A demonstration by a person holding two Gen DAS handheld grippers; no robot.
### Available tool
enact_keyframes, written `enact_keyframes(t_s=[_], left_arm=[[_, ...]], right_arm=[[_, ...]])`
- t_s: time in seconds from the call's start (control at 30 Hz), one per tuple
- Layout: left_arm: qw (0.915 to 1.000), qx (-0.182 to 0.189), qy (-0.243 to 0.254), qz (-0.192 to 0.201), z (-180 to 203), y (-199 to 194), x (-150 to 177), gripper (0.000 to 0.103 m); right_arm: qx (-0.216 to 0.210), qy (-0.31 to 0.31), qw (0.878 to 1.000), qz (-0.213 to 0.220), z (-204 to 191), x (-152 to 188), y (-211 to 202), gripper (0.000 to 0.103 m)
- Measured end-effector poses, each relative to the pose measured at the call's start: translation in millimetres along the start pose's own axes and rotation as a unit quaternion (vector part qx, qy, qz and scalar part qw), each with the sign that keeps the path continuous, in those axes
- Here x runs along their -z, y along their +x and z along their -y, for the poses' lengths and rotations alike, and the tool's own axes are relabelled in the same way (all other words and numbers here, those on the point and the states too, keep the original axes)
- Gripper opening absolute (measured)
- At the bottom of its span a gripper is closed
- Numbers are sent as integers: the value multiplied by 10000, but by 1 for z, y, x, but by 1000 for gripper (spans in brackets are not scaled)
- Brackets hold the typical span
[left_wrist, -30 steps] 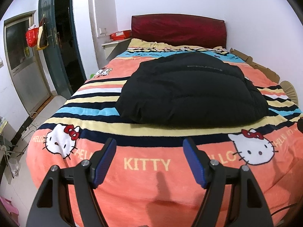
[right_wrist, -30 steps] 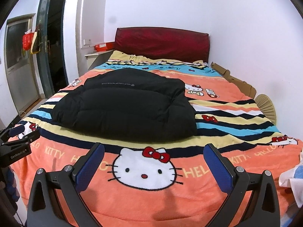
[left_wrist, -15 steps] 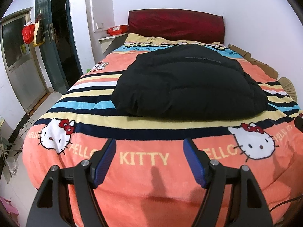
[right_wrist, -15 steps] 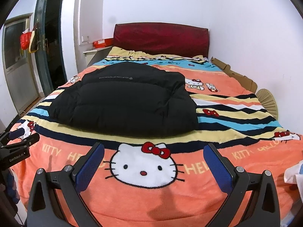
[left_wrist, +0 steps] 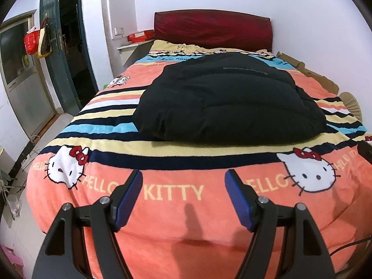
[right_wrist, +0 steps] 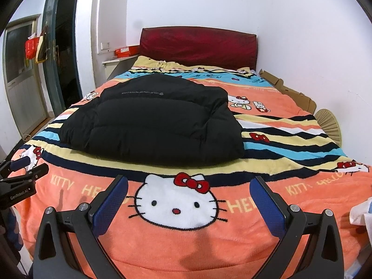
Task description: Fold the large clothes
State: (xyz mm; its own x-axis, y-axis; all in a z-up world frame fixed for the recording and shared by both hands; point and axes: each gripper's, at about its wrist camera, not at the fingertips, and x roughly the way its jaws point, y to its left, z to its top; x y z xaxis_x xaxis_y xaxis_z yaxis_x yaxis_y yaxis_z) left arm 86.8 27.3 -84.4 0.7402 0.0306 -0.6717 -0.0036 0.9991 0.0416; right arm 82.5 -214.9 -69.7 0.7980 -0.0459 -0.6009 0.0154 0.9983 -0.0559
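Black puffer jacket [left_wrist: 227,97]: quilted, bulky, already doubled into a rough rectangle. Lies flat on the middle of the bed, its near edge along the yellow and navy stripes. A line of small grey lettering runs across the far part of its top; the words are too small to read. Seen again from the right wrist [right_wrist: 153,118], where it sits left of centre.

Blanket [left_wrist: 167,214]: orange fleece, Hello Kitty faces and lettering, with bands of yellow, navy, white and blue. Covers the whole bed and hangs over the foot.

Left gripper [left_wrist: 183,195]: jaws spread wide, blue pads facing each other, nothing between them. Held over the orange foot of the blanket, near the jacket's near edge but apart from it. Its body also shows at the left edge of the right wrist view [right_wrist: 18,181].

Right gripper [right_wrist: 189,201]: jaws spread wider, empty, framing a Hello Kitty face on the blanket. Apart from the jacket.

Headboard [left_wrist: 212,31]: dark red, padded, against the white wall at the far end.

Red box [left_wrist: 140,36]: on a white shelf left of the headboard.

Cardboard [right_wrist: 288,90]: flattened pieces between bed and right wall.

Woven fan [right_wrist: 329,124]: tan, at the bed's right edge, nearer than the cardboard.

Door [left_wrist: 61,53]: dark green, open, left side; red and yellow bags [left_wrist: 37,40] hang on it.
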Motion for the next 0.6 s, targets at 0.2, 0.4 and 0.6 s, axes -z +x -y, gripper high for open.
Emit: enact_keyframes(t_s=[0.2, 0.4, 0.6], left_arm=[[10000, 24, 8, -5, 1, -2, 1, 72], [10000, 35, 40, 2, 3, -5, 2, 72], [10000, 39, 59, 16, 3, -6, 3, 72]], right_arm=[[-17, -21, 10000, 31, 0, 0, -1, 102], [-48, -29, 10000, 51, -1, 1, -2, 102], [-61, -10, 9999, 79, 0, 1, -4, 102]])
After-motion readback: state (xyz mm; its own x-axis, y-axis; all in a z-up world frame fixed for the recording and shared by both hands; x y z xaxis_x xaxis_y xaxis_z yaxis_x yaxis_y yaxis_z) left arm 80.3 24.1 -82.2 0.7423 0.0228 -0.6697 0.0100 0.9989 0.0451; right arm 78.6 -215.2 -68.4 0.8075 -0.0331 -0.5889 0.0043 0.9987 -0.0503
